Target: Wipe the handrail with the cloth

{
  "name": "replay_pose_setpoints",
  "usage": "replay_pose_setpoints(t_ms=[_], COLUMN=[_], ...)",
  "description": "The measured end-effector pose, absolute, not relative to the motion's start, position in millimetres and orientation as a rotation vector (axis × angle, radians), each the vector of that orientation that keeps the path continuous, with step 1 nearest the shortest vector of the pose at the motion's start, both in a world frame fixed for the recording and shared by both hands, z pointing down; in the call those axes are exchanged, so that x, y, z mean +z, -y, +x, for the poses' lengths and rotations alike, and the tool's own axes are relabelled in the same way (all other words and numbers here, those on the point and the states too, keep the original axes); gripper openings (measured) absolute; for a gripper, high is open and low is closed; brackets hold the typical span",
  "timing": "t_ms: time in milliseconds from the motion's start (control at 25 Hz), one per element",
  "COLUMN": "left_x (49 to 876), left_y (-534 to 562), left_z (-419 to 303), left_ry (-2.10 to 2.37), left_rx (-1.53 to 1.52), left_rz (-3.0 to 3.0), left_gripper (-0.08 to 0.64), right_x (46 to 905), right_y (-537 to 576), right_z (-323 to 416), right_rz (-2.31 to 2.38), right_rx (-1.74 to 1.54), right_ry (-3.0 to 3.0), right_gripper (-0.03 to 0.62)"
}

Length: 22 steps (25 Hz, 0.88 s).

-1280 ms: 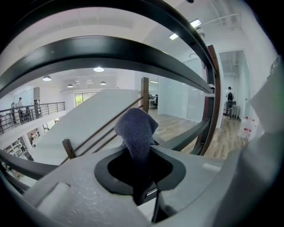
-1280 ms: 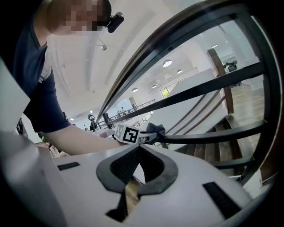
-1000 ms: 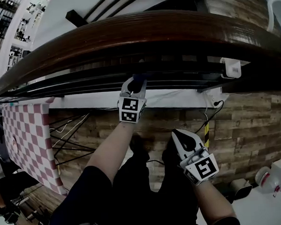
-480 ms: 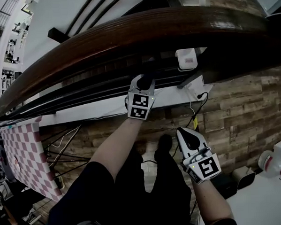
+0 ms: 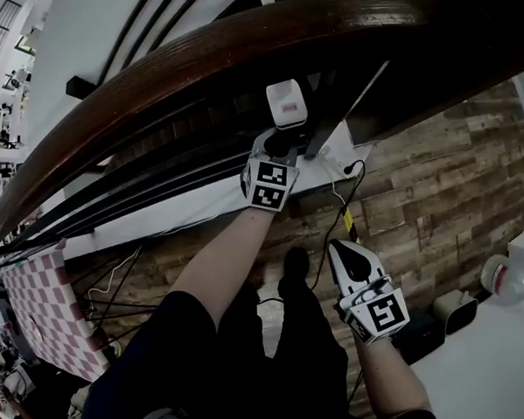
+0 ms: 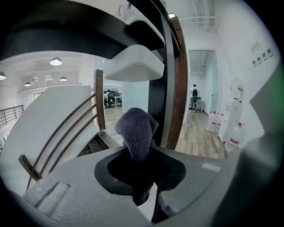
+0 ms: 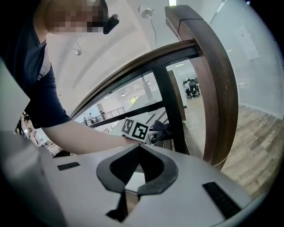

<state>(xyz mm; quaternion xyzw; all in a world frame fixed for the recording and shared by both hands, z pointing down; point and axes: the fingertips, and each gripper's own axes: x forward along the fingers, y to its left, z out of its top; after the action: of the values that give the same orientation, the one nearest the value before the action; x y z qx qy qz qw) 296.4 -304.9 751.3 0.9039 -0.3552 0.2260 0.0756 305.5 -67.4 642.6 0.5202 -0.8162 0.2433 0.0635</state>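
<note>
The dark brown wooden handrail (image 5: pixel 236 48) curves across the top of the head view, with black bars beneath it. My left gripper (image 5: pixel 279 142) is raised under the rail, just below a white box (image 5: pixel 284 102), and is shut on a dark grey-blue cloth (image 6: pixel 137 131). In the left gripper view the cloth sticks up between the jaws, in front of a black post and the brown rail (image 6: pixel 179 80). My right gripper (image 5: pixel 337 246) hangs lower, near my legs, shut with nothing in it. The right gripper view shows its shut jaws (image 7: pixel 140 147), the rail (image 7: pixel 219 88) and the cloth (image 7: pixel 160 130).
A white ledge (image 5: pixel 183 213) with cables runs under the railing above a wood-plank floor (image 5: pixel 436 195). A red-and-white chequered table (image 5: pixel 39 303) is at lower left. White containers (image 5: pixel 511 279) stand at the right edge. A black post (image 7: pixel 171 102) supports the rail.
My left gripper has slid with the cloth to the right along the underside of the rail, up to the white box. The right gripper has stayed low and shut.
</note>
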Motion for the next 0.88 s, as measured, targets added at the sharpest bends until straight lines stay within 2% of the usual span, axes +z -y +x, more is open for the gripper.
replay_pose_setpoints(t_ms=[200, 400, 880], left_x=[748.4, 748.0, 747.1], left_y=[298.3, 300.0, 312.1], left_z=[293.7, 253.6, 32.9], left_ry=[1.031, 1.069, 1.344], left_rx=[0.695, 0.703, 0.665], left_rz=[2.745, 2.728, 2.482], left_gripper=[0.065, 0.065, 0.065], right_x=[642.4, 641.5, 624.1], right_y=[60.6, 67.9, 91.2], right_z=[293.2, 262.4, 113.9], right_rz=[1.566, 1.483, 1.175], right_rx=[0.749, 0.738, 0.722], right_ry=[2.461, 2.491, 2.6], right_gripper=[0.011, 0.011, 0.011])
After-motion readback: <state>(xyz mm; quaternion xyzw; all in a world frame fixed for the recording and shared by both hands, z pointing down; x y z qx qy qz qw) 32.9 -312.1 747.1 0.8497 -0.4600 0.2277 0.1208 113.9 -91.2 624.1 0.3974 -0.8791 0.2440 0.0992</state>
